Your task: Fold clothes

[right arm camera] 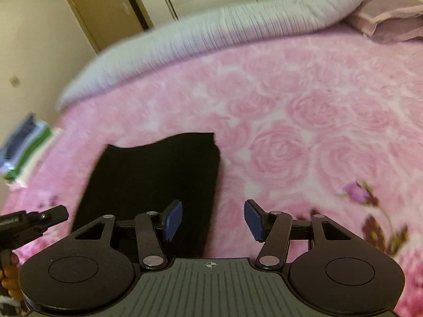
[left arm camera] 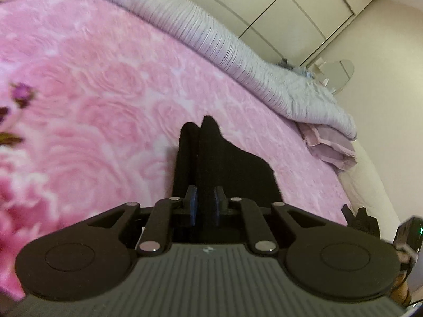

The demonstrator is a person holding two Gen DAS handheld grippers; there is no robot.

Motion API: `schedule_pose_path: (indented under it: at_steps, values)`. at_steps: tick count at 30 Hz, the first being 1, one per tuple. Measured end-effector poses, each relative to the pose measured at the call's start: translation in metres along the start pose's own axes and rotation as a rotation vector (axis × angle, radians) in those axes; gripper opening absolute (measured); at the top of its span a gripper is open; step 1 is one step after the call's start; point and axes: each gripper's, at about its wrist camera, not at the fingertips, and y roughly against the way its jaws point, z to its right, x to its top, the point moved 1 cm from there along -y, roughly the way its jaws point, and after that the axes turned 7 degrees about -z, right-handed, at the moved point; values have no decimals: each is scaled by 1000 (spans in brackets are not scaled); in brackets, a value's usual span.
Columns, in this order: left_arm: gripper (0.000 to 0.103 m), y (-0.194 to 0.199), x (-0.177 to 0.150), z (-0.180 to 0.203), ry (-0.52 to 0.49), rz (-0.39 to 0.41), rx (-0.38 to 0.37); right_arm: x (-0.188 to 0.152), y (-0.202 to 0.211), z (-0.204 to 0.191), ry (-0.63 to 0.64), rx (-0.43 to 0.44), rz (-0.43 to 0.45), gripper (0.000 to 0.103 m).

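While right tongs (right arm camera: 213, 220) gape, left tongs (left arm camera: 205, 203) pinching black garment (left arm camera: 211, 155).

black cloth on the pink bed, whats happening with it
A person with a gripper in each hand is folding a black garment on a bed covered by a pink rose blanket. The left gripper is shut on part of the black fabric. The right gripper is open with nothing between its fingers, just beside the garment's edge. A small stack of folded clothes sits at the bed's edge.
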Motion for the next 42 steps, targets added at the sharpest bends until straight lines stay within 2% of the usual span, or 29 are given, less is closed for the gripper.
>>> schedule_pose_path:
  at_steps: [2,5,6,8,10,11,13,16,21,25,29,32,37,39,42]
  values:
    - [9,12,-15,6,-3,-10,-24,-20,16,-10,28,26,26,55]
    - [8,11,-37,13,-17,-47,-28,-34,24,-29,74,84,48,32]
    - [7,5,-42,15,-22,-65,-16,-37,22,-35,80,92,45,29]
    - [5,-6,-50,17,-56,-75,31,-41,11,-42,94,57,37,20]
    - [0,-17,-56,16,-94,-96,97,-49,1,-47,130,22,31,18]
    - [1,-23,-58,13,-107,-107,121,-55,-5,-50,162,-1,23,18]
    - [1,-29,-60,5,-79,-115,112,-67,-18,-58,230,-65,-22,18]
    - [2,-31,-57,1,-80,-109,115,-82,-24,-63,261,-106,-14,18]
    - [2,-23,-54,12,-108,-100,154,-84,-15,-69,272,-113,-13,19]
    - [1,-4,-54,20,-103,-71,147,-81,8,-67,232,-81,88,19]
    - [0,-15,-56,15,-112,-118,187,-75,-8,-64,227,-89,-6,19]
    - [0,-12,-39,18,-118,-111,191,-61,-10,-63,222,-84,-53,19]
    - [2,-19,9,27,-168,-74,197,-8,-9,-53,172,-90,-22,19]
    - [2,-34,32,30,-187,-65,178,15,-21,-49,160,-120,-5,19]
    - [2,-64,57,36,-227,-65,150,45,-42,-41,120,-99,13,19]
